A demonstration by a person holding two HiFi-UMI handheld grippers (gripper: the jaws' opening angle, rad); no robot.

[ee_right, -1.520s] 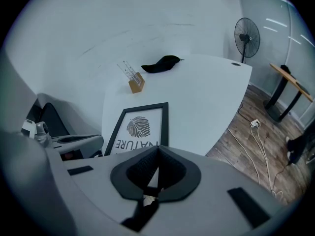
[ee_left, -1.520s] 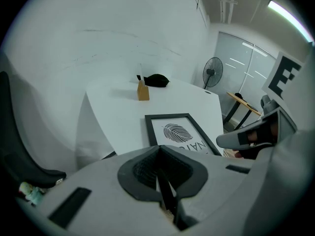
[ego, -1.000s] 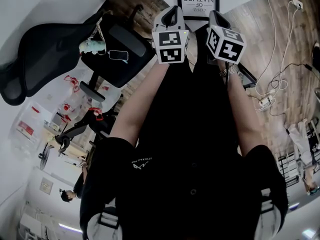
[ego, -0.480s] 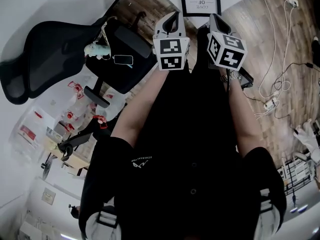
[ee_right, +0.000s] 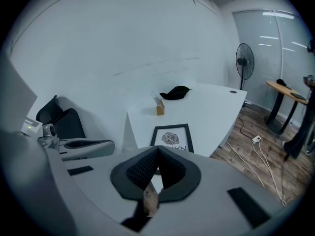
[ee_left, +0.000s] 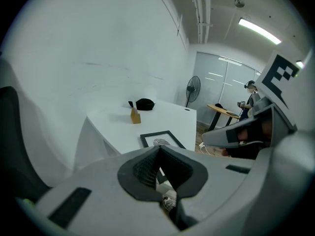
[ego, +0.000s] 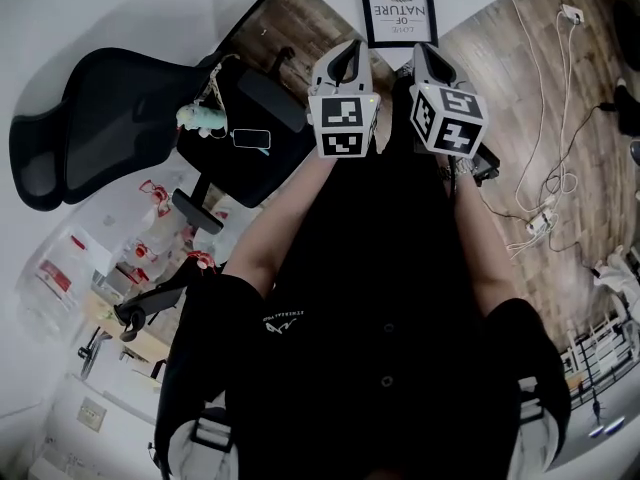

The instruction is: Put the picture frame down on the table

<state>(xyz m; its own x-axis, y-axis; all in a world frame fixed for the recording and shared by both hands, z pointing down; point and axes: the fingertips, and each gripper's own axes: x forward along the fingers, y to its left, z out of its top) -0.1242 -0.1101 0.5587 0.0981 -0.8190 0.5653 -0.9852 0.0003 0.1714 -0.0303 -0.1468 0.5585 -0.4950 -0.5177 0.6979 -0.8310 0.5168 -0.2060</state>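
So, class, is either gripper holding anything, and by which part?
Nothing is held. The left gripper and right gripper are both shut with nothing between the jaws; the frame lies flat on the table, apart from both.

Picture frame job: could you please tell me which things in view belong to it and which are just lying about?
Job: picture frame, table, left tongs, right tongs (both shut, empty).
Lying about: office chair, phone, fan, wooden block, floor cables.

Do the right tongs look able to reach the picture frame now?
Probably yes: the picture frame lies flat just ahead of the right tongs, with nothing between them, though they are shut.
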